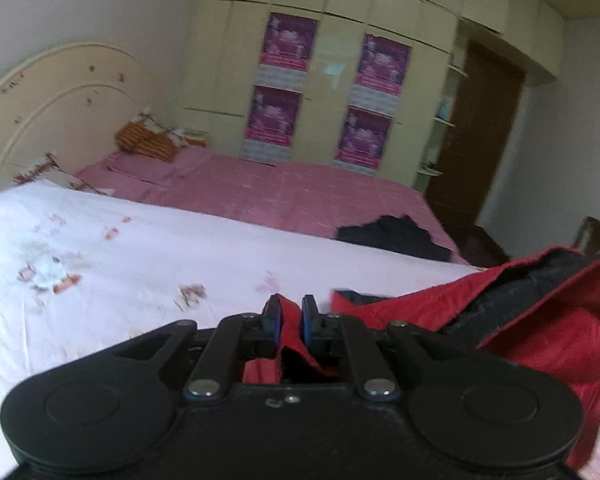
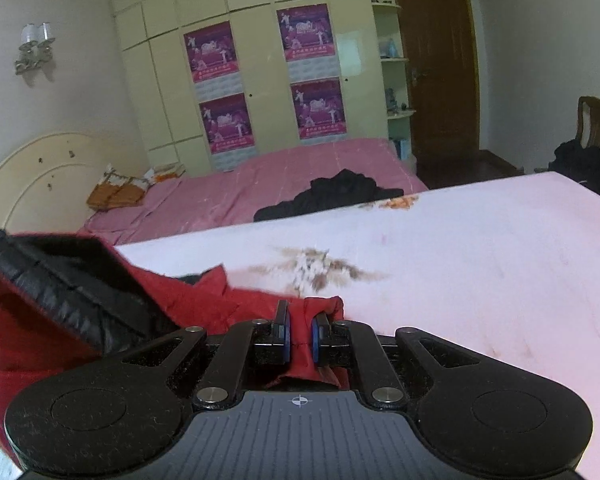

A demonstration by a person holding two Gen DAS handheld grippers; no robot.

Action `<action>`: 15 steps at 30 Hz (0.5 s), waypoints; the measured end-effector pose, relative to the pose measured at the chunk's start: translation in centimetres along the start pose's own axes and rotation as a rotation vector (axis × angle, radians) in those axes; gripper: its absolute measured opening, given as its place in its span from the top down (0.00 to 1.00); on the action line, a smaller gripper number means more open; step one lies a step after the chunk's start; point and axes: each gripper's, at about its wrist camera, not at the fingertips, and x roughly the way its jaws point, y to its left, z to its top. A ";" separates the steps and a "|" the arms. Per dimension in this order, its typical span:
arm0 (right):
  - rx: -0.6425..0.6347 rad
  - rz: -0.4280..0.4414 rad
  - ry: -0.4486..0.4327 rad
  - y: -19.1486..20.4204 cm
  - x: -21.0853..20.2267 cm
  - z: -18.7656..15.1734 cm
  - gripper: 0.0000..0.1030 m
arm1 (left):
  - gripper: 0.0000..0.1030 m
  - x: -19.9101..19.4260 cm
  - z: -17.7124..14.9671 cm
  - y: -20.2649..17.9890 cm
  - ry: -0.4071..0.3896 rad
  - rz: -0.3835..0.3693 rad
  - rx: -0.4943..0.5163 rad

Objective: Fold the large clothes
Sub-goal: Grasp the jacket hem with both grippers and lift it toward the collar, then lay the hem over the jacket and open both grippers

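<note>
We see the jacket [image 1: 540, 320] lying on the near bed [image 1: 180, 248]; behind it, dark clothes [image 2: 332, 196] on the far bed [image 2: 300, 168], wardrobe [image 2: 260, 60] beyond.

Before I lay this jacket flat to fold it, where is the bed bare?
Bare: the white floral sheet ahead of the right gripper, and left of the left gripper. Crowded: the red jacket bunches between them; a dark garment sits on the pink sheet.
</note>
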 end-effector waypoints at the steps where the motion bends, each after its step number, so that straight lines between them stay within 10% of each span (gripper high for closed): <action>1: -0.003 -0.005 0.001 0.0 1.0 0.5 0.92 | 0.91 0.9 0.2 -0.1 0.000 0.022 0.004; 15: 0.014 -0.041 0.153 -1.6 14.3 1.1 0.92 | 0.91 11.7 0.1 -2.1 0.110 0.202 0.102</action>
